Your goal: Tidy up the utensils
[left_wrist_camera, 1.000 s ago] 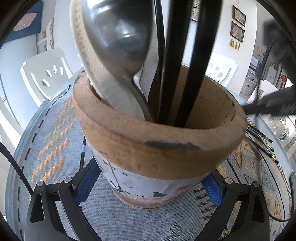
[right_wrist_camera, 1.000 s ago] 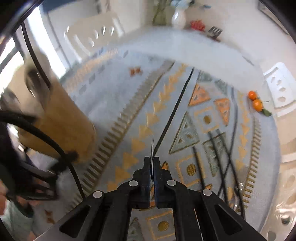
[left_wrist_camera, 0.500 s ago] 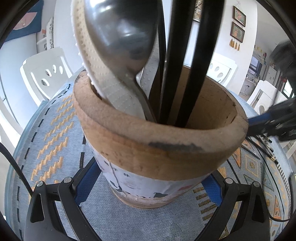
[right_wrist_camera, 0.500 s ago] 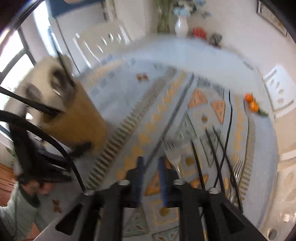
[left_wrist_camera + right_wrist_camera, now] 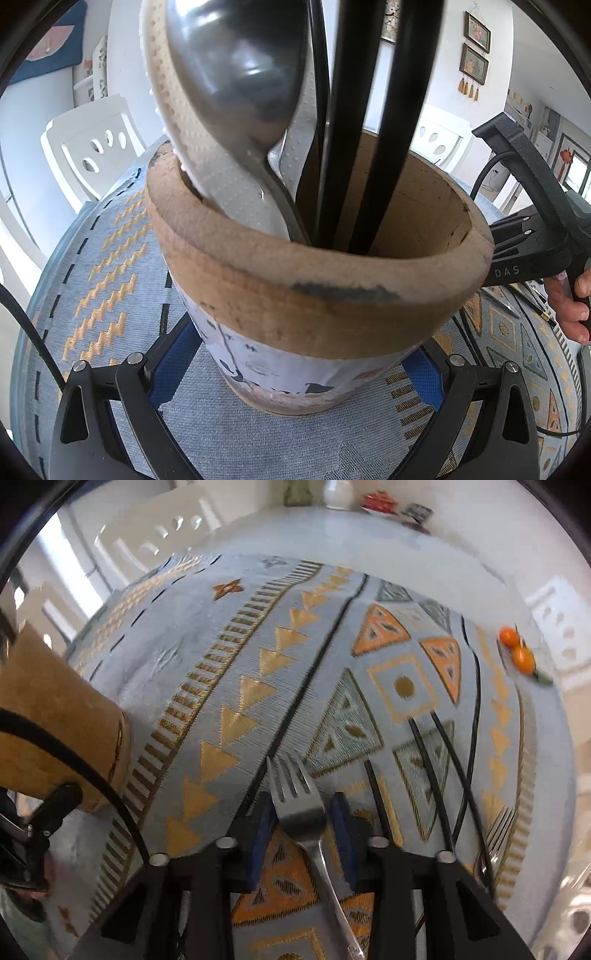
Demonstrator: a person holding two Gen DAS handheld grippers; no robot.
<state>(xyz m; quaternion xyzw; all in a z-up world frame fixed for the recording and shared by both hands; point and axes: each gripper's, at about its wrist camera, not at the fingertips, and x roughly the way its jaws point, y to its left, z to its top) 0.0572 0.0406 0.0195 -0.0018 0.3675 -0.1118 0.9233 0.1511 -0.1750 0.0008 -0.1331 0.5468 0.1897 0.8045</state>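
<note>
A cork-rimmed utensil holder [image 5: 317, 306] stands on the patterned tablecloth, holding a metal ladle [image 5: 236, 74], a white perforated utensil [image 5: 221, 177] and black handles [image 5: 369, 147]. My left gripper [image 5: 297, 373] is shut on its base, a blue pad at each side. The holder [image 5: 55, 716] also shows at the left of the right wrist view. A steel fork [image 5: 299, 805] lies flat on the cloth there. My right gripper [image 5: 303, 805] points steeply down with its blue pads either side of the fork's head. Its jaws have just been closing, but a small gap remains, so it is open.
Several black-handled utensils [image 5: 436, 775] lie crossed on the cloth right of the fork. Two small oranges [image 5: 517, 650] sit near the far right table edge. White chairs [image 5: 96, 147] surround the table. A hand [image 5: 570, 306] with the right tool shows beside the holder.
The right gripper went from shut to open and came down over the fork, which now lies between its pads. The left gripper and holder have not moved.
</note>
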